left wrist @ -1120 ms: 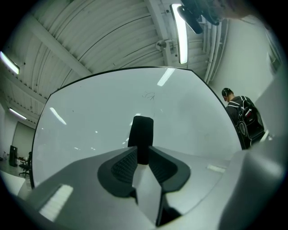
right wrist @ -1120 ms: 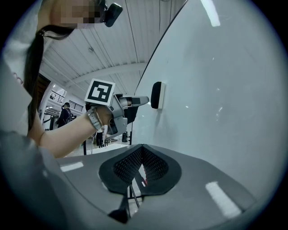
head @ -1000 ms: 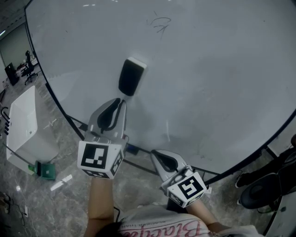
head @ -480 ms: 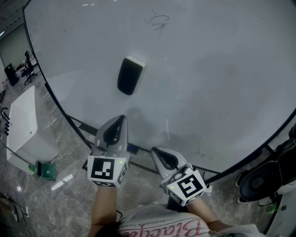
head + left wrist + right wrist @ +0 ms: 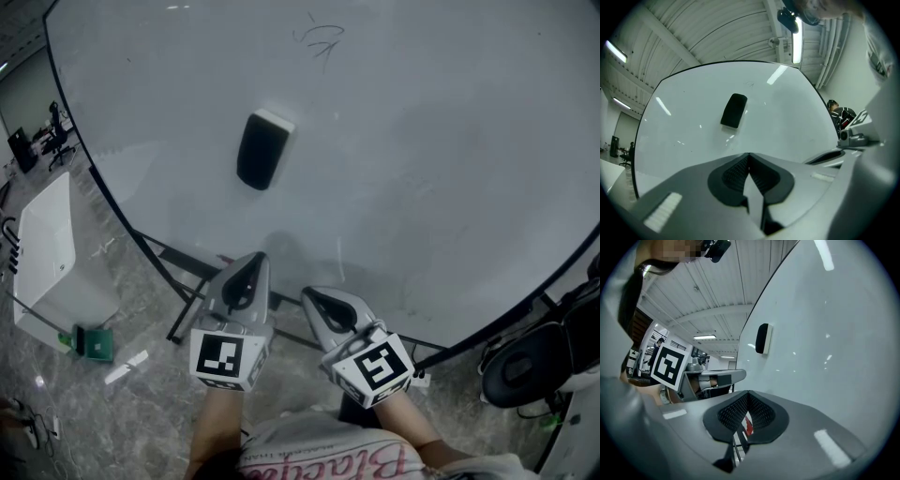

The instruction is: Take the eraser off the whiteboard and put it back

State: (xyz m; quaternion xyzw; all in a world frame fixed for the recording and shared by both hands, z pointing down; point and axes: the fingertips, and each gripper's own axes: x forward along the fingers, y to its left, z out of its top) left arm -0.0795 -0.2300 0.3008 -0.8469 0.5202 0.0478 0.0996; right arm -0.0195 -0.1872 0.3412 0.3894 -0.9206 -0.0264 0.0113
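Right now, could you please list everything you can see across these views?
whiteboard: one, white with a dark frame, fills most of the head view
eraser: one, black with a white backing, stuck on the whiteboard, up and left of centre
pen scribble: one, dark, near the whiteboard's top
low unit: one, white, on the floor at left
small item: one, green, on the floor by the low unit
chair: one, black, lower right
left gripper: grey, jaws together, empty, below the eraser
right gripper: grey, jaws together, empty, beside the left gripper
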